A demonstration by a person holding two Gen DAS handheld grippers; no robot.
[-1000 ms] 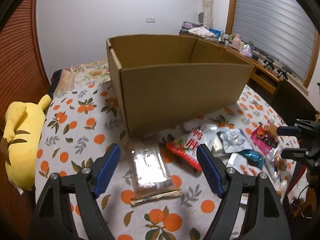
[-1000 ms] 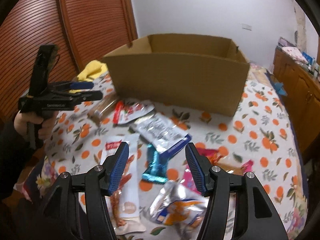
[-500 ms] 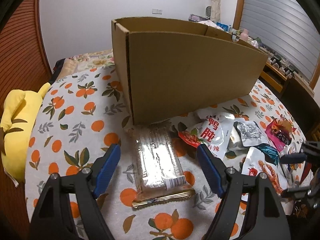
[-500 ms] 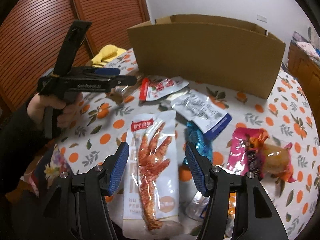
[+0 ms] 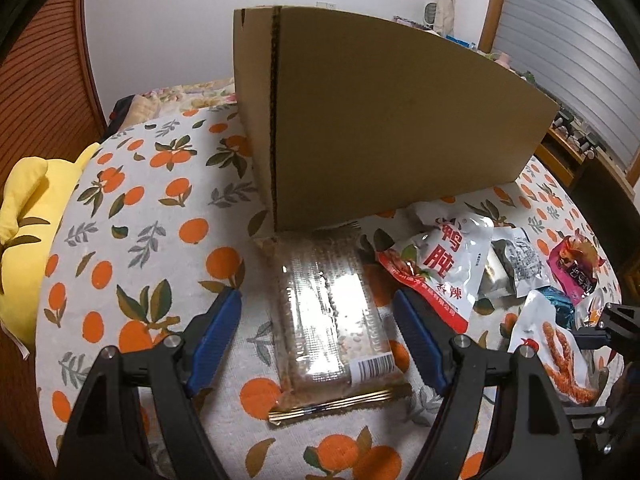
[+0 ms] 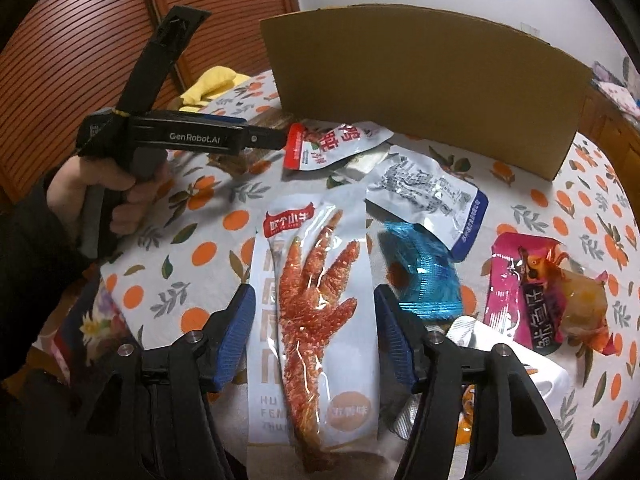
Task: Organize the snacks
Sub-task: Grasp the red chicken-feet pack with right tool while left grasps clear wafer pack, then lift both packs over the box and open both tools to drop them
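A tall cardboard box stands on the orange-print cloth; it also shows in the right wrist view. My left gripper is open, its jaws on either side of a clear cracker pack lying in front of the box. My right gripper is open, its jaws on either side of a white chicken-foot pouch. Around it lie a red-and-white pouch, a silver pouch, a blue wrapper and a pink pack.
A yellow plush toy lies at the left edge of the cloth. Brown slatted doors stand behind. A wooden shelf with small items runs along the right, under the window blind.
Both grippers have moved forward and lower. The cracker pack now lies between my left jaws, and the chicken-foot pouch between my right jaws. The box looms taller.
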